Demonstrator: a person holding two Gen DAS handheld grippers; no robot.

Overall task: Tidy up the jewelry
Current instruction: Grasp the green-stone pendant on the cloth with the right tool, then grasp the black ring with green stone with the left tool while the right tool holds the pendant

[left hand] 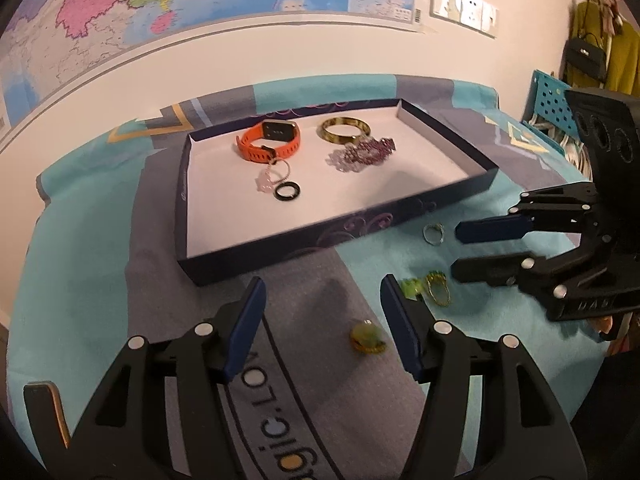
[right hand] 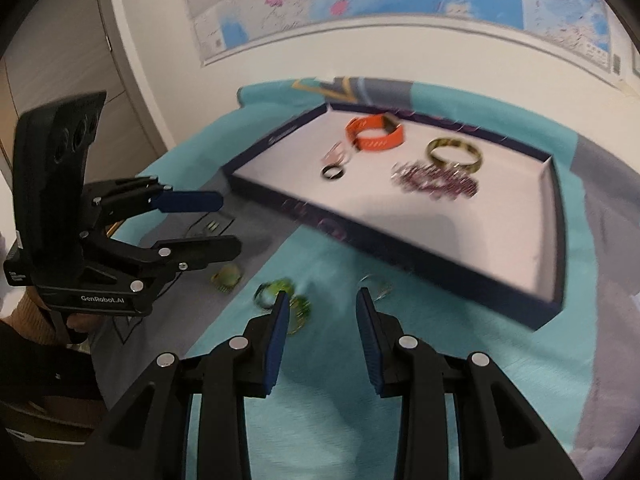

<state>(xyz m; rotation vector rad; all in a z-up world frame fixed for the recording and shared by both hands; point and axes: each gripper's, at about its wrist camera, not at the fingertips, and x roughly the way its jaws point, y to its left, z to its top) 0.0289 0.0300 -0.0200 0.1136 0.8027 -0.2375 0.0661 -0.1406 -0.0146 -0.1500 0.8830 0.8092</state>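
Observation:
A dark shallow box tray [left hand: 320,236] [right hand: 400,248] holds an orange watch [left hand: 267,142] [right hand: 374,133], a gold bangle [left hand: 345,130] [right hand: 454,154], a purple bead bracelet [left hand: 362,154] [right hand: 436,180], a black ring [left hand: 287,191] [right hand: 333,172] and a pink charm chain [left hand: 272,174]. On the cloth in front lie a silver ring [left hand: 433,234] [right hand: 376,290], a green-gold ring [left hand: 430,286] [right hand: 286,300] and a yellow-green ring [left hand: 367,340] [right hand: 226,276]. My left gripper [left hand: 323,292] [right hand: 228,220] is open and empty above the cloth. My right gripper [right hand: 322,300] [left hand: 456,250] is open and empty near the rings.
A turquoise and grey cloth [left hand: 80,280] covers the table. A map [left hand: 160,0] hangs on the wall behind. A blue pegboard crate [left hand: 550,100] and hanging bags [left hand: 586,56] stand at the far right.

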